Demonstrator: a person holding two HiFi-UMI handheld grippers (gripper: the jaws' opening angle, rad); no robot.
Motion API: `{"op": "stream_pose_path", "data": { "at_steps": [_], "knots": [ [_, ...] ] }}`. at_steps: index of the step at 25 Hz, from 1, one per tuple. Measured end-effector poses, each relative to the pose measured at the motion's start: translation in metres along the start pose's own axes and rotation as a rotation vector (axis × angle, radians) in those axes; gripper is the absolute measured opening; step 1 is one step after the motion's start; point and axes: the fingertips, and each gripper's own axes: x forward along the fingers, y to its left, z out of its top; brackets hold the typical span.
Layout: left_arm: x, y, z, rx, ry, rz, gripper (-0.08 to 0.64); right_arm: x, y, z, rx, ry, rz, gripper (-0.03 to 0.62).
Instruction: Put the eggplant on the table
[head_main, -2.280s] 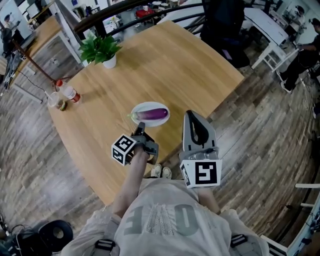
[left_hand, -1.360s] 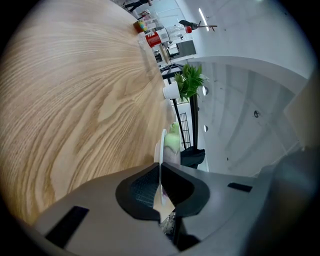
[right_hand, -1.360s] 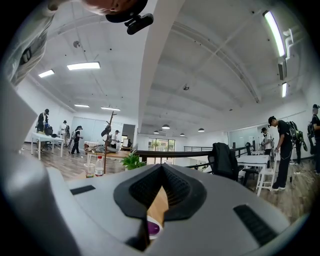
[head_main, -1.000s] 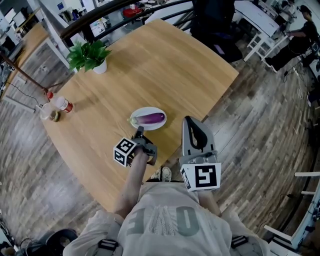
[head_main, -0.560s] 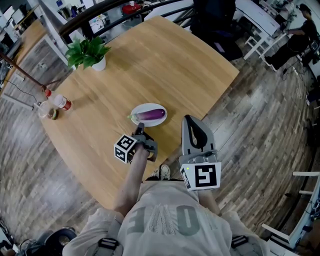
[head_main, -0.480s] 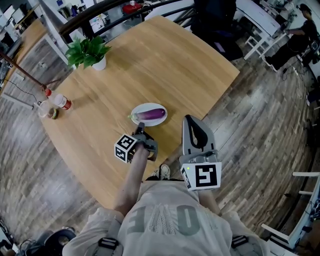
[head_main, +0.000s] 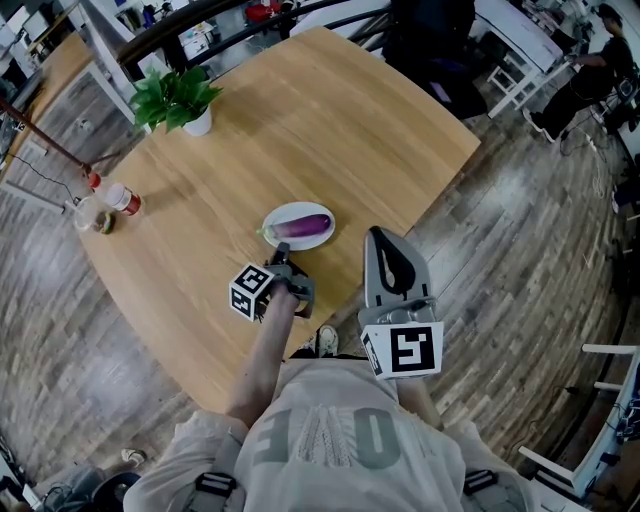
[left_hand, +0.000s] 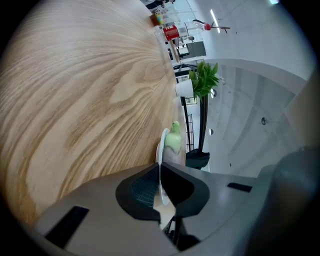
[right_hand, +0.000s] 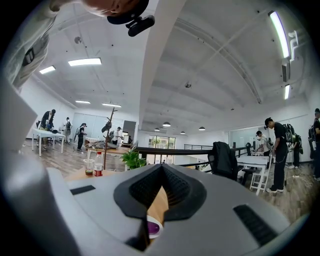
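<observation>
A purple eggplant with a green stem lies on a white plate near the front edge of the round wooden table. My left gripper reaches the plate's near rim. In the left gripper view the plate shows edge-on and its thin rim runs in between the shut jaws of that gripper. My right gripper hovers just right of the plate, over the table's edge, shut with nothing in it. Through the gap below the tips of the right gripper I see a bit of the eggplant.
A potted plant stands at the table's far left. A red-capped bottle and a cup sit at the left edge. A dark chair stands beyond the far side. Wooden floor surrounds the table.
</observation>
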Motion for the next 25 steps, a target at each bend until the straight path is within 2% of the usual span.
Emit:
{"op": "stream_pose_path", "data": {
  "at_steps": [15, 25],
  "knots": [
    [0.0050, 0.0063, -0.0013, -0.023, -0.003, 0.046, 0.018, 0.0005, -0.0002, -0.0015, 0.006, 0.003, 0.003, 0.018],
    [0.0046, 0.0039, 0.0037, -0.036, -0.021, 0.046, 0.037, -0.0007, -0.0008, -0.0025, 0.010, 0.001, -0.005, 0.018]
  ]
}}
